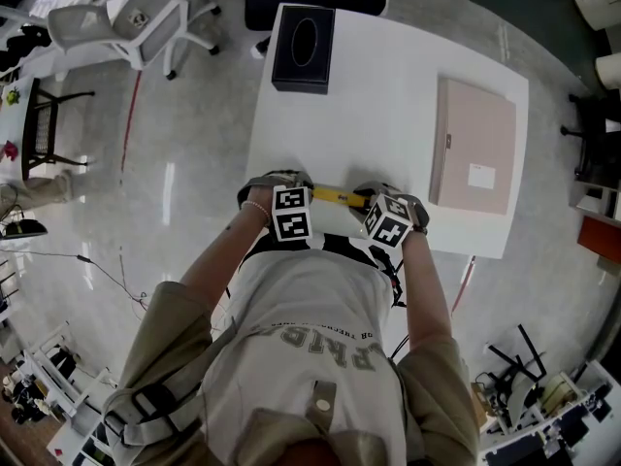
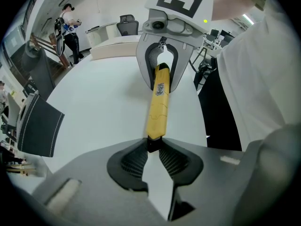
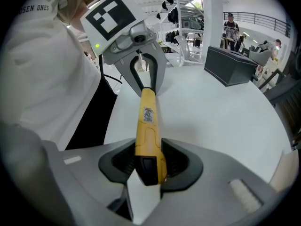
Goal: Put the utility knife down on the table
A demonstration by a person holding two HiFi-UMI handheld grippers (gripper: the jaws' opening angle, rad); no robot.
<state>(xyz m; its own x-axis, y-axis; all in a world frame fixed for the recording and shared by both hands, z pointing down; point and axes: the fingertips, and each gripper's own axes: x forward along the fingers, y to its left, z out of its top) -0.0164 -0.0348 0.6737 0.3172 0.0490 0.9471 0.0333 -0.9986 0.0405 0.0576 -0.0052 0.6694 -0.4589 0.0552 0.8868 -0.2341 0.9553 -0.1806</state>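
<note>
You hold the one utility knife (image 1: 339,196), a slim yellow plastic body with black ends, between your two grippers over the desk's (image 1: 388,95) near edge. Your left gripper (image 2: 154,147) pinches its black tip between ribbed dark pads. Your right gripper (image 3: 148,161) clamps the thicker butt end. The desk is smooth and white with rounded corners, on a glossy grey floor (image 1: 175,163). Two boxes rest on it: a black tissue box (image 1: 303,49) at the far left corner and a flat pinkish box (image 1: 473,146) by the right edge.
</note>
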